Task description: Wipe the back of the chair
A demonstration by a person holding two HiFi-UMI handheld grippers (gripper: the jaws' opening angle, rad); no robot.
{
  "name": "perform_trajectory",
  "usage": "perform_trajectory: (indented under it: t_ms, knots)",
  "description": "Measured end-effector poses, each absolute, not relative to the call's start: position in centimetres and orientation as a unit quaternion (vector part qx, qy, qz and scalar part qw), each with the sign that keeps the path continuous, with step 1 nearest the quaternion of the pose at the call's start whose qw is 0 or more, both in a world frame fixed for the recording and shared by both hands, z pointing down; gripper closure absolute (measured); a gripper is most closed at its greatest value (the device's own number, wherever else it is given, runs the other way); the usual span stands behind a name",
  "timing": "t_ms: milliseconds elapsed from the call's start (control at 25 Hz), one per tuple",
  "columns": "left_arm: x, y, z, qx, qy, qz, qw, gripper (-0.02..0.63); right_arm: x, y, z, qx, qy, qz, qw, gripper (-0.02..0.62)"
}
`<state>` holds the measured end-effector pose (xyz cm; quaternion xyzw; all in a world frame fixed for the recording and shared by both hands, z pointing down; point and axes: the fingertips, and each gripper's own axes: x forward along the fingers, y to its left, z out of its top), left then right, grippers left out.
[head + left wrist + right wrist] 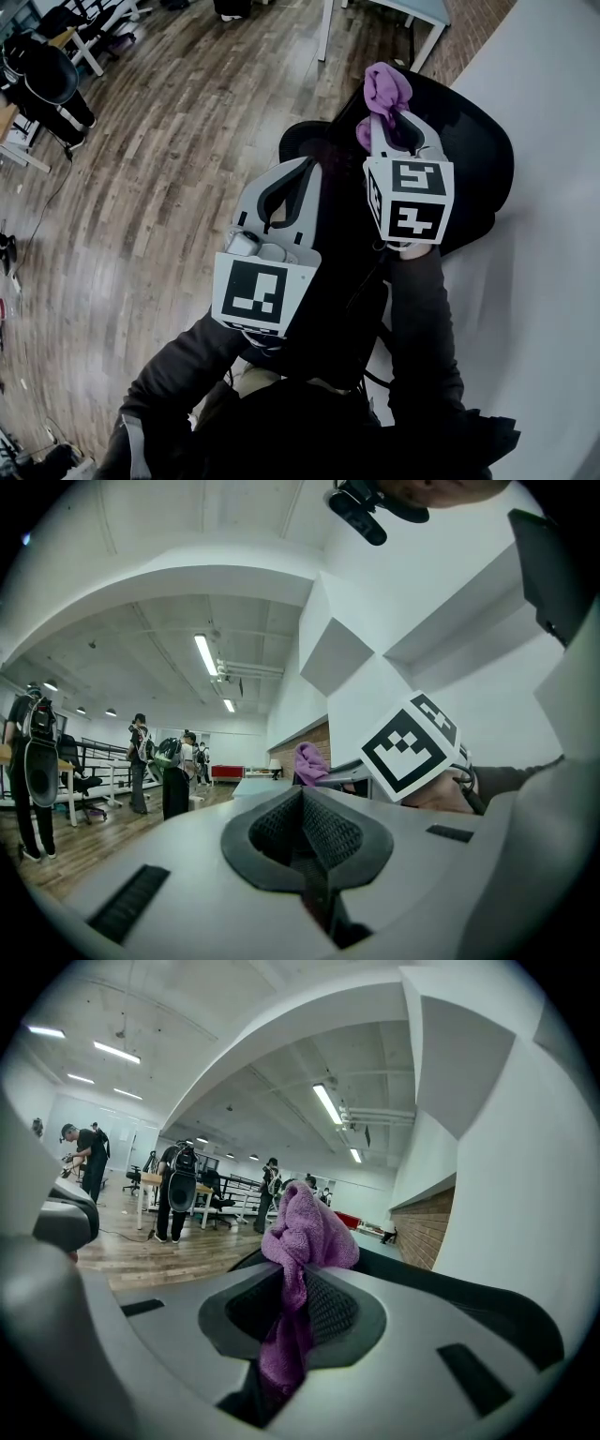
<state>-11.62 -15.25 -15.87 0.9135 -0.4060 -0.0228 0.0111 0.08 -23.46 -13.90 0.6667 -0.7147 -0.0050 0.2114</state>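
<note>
The black office chair (473,155) stands right below me, against a white wall; its dark curved back (469,1302) runs behind the right jaws. My right gripper (388,120) is shut on a purple cloth (382,90), which bunches above the jaw tips over the chair's upper edge. In the right gripper view the cloth (306,1234) hangs down between the jaws of that gripper (298,1277). My left gripper (311,169) hovers just left of the chair, shut with nothing in it (302,795). From there the cloth (310,760) and the right gripper's marker cube (409,746) show ahead.
A white wall (553,216) runs along the chair's right side. A white-legged table (412,11) stands beyond the chair. Wooden floor (159,150) spreads to the left. Several people (178,1190) stand by desks and chairs (47,70) far off.
</note>
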Motion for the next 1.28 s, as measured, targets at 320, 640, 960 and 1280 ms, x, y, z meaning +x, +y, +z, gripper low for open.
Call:
perform_trajectory:
  t_ms: [320, 640, 960, 1280]
  knots:
    - [-13.4, -15.5, -15.9, 0.909, -0.415, -0.023, 0.013, 0.597, -2.4, -23.8, -14.5, 0.656, -0.727, -0.018, 0.202, 0.537]
    - [-12.8, -16.2, -15.4, 0.914, -0.404, -0.016, 0.009, 0.597, -2.9, -23.2, -13.8, 0.657, -0.728, -0.019, 0.194, 0.537]
    - [-10.1, -17.8, -13.5, 0.928, -0.372, -0.001, 0.006, 0.597, -3.4, -21.7, -11.7, 0.659, -0.734, 0.0, 0.163, 0.537]
    - [-7.3, -18.3, -11.9, 0.936, -0.353, 0.005, 0.015, 0.597, -1.7, -21.4, -10.4, 0.669, -0.725, 0.002, 0.164, 0.537]
